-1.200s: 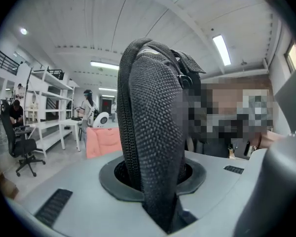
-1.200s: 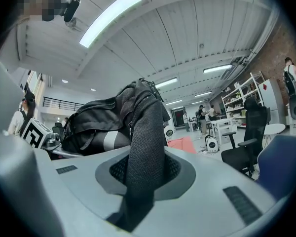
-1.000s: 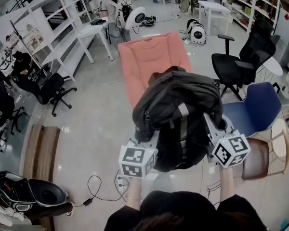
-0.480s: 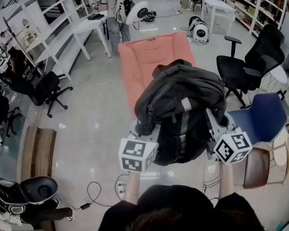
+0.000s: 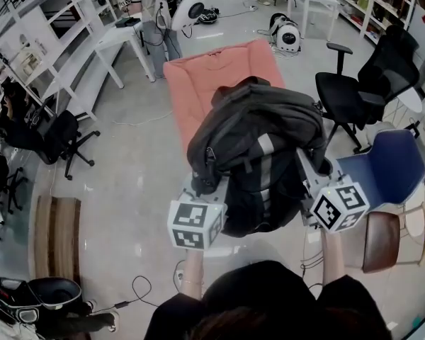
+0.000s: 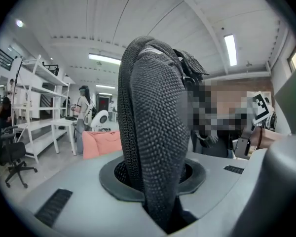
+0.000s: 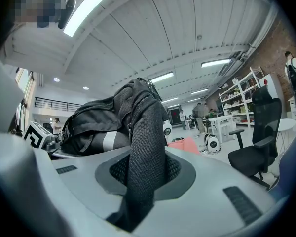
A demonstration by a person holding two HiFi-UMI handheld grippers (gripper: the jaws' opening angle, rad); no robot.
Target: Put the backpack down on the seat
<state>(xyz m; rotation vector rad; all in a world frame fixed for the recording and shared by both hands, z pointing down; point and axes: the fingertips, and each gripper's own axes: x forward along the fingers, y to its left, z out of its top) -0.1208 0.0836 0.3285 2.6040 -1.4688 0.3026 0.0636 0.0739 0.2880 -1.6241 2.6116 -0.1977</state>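
Carrying is the step in hand: the backpack (image 5: 262, 154) hangs in the air on the person's side of the pink seat (image 5: 198, 83). Its top overlaps that seat's near edge in the head view, and no part of it rests on the cushion. The left tongs (image 5: 202, 190) are pinching a mesh strap (image 6: 153, 132) that rises straight out from between their pressed jaws. The right tongs (image 5: 317, 172) are clamped the same way on a second strap (image 7: 145, 142). The bag's body therefore sits between the two tongs and bulges above them, toward the pink seat. A blue chair (image 5: 389, 165) stands to the right of the pink seat and nearer the person. Since the bag is held facing the pink seat, that one seems the likelier target. The next move probably calls for bringing both tongs forward together until the bag is over the pink seat's cushion. They would then lower it level so it settles without tipping, and only after that spread the jaws to free the straps.
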